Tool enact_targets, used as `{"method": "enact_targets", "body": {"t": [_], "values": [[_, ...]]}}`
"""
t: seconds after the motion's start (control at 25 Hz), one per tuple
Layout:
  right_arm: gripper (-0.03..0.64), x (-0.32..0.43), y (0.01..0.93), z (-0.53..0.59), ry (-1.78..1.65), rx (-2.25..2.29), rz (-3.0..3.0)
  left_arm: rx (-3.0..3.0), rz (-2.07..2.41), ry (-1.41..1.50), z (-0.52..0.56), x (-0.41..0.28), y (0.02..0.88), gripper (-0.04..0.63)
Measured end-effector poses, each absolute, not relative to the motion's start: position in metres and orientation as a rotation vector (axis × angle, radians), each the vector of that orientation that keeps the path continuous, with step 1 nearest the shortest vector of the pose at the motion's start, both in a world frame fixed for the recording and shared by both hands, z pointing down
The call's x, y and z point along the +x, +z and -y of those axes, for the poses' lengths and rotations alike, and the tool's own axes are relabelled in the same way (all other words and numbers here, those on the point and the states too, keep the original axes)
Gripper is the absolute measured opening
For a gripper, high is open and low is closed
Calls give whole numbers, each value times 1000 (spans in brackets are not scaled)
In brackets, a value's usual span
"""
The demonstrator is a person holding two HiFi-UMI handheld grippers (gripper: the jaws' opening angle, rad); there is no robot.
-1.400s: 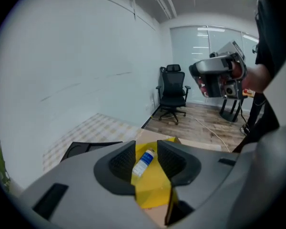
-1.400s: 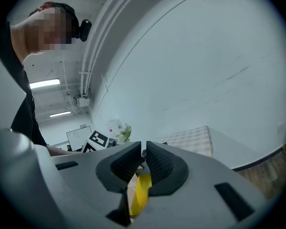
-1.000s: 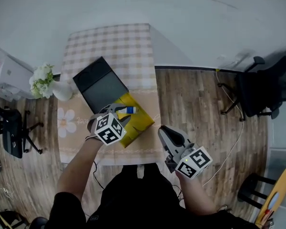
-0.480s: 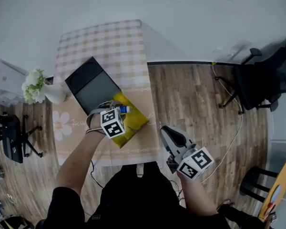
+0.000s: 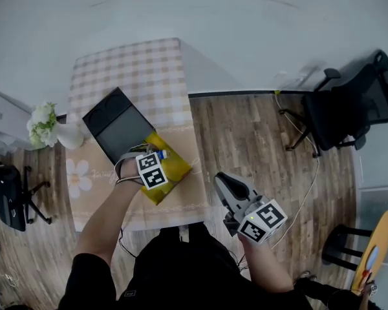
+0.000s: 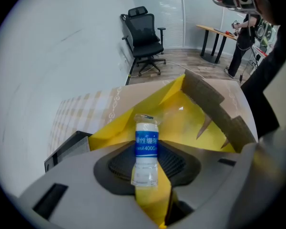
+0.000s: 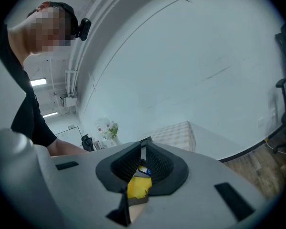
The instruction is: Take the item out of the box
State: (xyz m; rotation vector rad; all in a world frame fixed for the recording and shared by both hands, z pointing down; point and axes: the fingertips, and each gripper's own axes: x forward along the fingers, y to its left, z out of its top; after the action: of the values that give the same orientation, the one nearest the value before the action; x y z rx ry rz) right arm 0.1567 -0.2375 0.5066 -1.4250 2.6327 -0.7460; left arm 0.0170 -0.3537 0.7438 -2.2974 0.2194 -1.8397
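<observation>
From the head view, the surface [image 5: 132,70] wears a checked cloth, and on it lies an open yellow box [image 5: 174,170] with a black case [image 5: 116,124] touching its far-left side. A vase of flowers [image 5: 46,126] stands at the surface's left edge. The left gripper [image 5: 159,156] reaches into the box from the near side, with a small white roll [image 5: 163,152] at its tips. The right gripper [image 5: 220,178] hangs off the surface's right edge above the wooden floor [image 5: 258,141], well apart from the box.

In the left gripper view, the roll, wrapped in clear film with a blue label, stands upright between the fingers just above the yellow lining. The fingers are closing, and their pads seem to meet its sides. A brown cardboard flap [image 6: 214,106] rises at the box's right, and an office chair [image 6: 145,37] stands far off.

In the right gripper view, the fingers stand almost together and hold nothing. Through the narrow slit between them we see a bit of the yellow box far beyond.
</observation>
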Motion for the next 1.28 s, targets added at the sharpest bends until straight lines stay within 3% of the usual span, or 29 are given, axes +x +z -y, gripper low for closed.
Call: {"method": "enact_targets", "body": {"t": [0.6, 1.28], "values": [[40, 136, 466, 234, -635, -1353, -2684, -2573, -576, -1568, 349, -2, 646, 140], [40, 116, 404, 284, -402, -1227, -2761, -2811, -1230, -897, 337, -77, 478, 138]]}}
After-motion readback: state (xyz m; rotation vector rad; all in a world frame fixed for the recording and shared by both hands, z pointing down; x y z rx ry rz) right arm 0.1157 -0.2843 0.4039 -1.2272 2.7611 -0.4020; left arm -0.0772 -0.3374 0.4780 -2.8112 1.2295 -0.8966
